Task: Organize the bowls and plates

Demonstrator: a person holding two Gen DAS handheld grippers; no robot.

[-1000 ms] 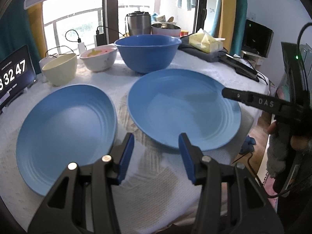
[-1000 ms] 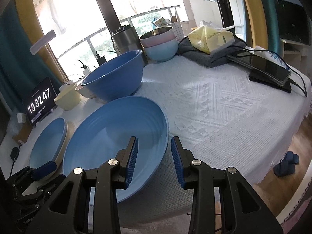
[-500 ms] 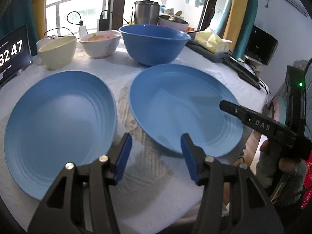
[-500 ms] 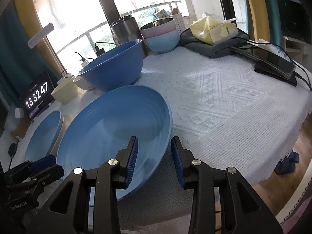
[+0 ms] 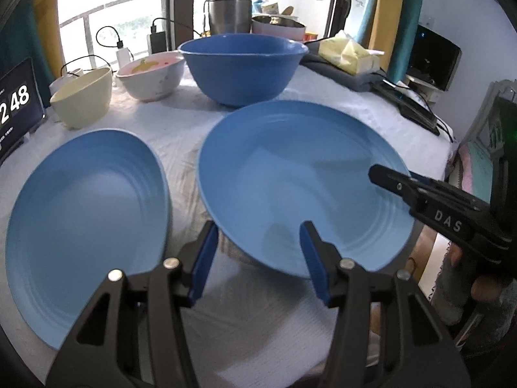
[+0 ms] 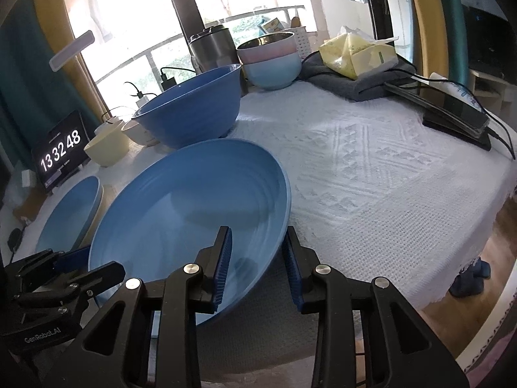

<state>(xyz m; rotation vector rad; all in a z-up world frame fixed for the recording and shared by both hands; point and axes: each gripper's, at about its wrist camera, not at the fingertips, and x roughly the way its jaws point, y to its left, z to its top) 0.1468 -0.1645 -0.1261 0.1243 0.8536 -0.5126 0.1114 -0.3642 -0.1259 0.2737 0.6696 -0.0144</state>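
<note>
Two blue plates lie side by side on the white cloth. My left gripper [image 5: 258, 255] is open, and the near rim of the right plate [image 5: 300, 187] runs between its blue pads. The left plate [image 5: 87, 226] lies just left of that gripper. In the right wrist view my right gripper [image 6: 257, 258] straddles the same plate's [image 6: 181, 213] right rim. Its jaws are closing, one pad over the plate and one outside it, with a gap still showing. Each gripper shows in the other's view: the right gripper [image 5: 397, 177] and the left gripper [image 6: 90, 258].
A large blue bowl [image 5: 242, 64] stands behind the plates, with a pink-white bowl [image 5: 152, 77] and a cream bowl [image 5: 82, 97] to its left. Stacked bowls [image 6: 271, 61], a steel pot [image 5: 229, 13], a tissue pack [image 6: 358, 51], a dark device [image 6: 452, 116] and a clock [image 6: 61, 152] ring the table.
My left gripper has moved forward, so the right plate's near rim now lies between its pads. The right gripper has stayed in place, with its jaws slightly narrower.
</note>
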